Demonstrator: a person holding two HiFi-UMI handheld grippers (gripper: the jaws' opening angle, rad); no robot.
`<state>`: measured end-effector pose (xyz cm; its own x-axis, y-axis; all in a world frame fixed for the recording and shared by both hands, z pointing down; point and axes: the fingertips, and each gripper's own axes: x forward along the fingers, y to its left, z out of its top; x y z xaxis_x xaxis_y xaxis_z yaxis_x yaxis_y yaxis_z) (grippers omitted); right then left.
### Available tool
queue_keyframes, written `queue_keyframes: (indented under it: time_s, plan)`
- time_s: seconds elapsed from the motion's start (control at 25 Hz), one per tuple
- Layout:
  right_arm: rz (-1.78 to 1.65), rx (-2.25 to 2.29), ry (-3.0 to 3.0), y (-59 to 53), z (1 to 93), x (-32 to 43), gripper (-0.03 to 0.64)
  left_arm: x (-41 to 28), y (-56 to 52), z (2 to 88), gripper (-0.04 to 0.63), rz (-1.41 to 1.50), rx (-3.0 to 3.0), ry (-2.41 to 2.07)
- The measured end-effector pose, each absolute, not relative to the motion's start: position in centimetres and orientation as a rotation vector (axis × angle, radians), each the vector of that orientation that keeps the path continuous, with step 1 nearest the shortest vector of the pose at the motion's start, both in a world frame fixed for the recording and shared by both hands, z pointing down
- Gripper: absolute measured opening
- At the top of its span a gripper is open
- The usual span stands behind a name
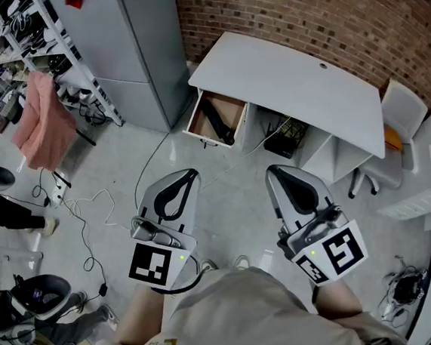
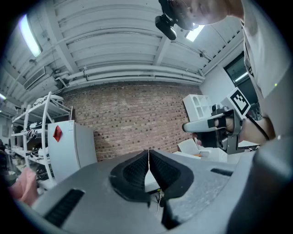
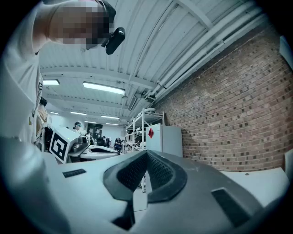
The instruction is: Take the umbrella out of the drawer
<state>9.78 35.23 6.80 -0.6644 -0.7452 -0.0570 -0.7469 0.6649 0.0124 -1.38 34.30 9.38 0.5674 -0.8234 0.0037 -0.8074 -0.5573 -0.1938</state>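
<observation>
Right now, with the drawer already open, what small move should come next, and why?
Probably bring the right gripper forward toward the open brown wooden drawer under the white desk. The long black umbrella lies inside it, well ahead of that gripper and of the left gripper, and both are shut and empty.

Open drawer (image 1: 232,107) under wht desk (image 1: 290,77) w/ 1 blk umbrella (image 1: 217,121).

Brick wall (image 1: 298,8), grey cabinet (image 1: 128,47), pink cloth (image 1: 40,120), shelving (image 1: 34,26)
</observation>
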Motion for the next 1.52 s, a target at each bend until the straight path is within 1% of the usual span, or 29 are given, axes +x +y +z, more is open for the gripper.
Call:
queue_keyframes:
  time_s: [0.36, 0.76, 1.16, 1.52]
  plan:
    - [0.011, -1.249, 2.801, 35.7, 6.5, 11.3, 0.007, 0.0, 34.9, 9.3, 0.014, -0.143, -2.654, 1.383]
    - [-0.020, -1.223, 2.820, 35.9, 7.6, 14.2, 0.008, 3.4, 35.1, 10.2, 0.014, -0.215, -2.645, 1.382]
    - [-0.042, -1.127, 2.819, 35.7, 8.2, 17.3, 0.008, 6.5, 35.0, 10.6, 0.014, -0.222, -2.615, 1.423]
    - [0.011, -1.108, 2.807, 34.7, 7.9, 17.0, 0.008, 7.0, 35.1, 10.9, 0.014, -0.211, -2.598, 1.451]
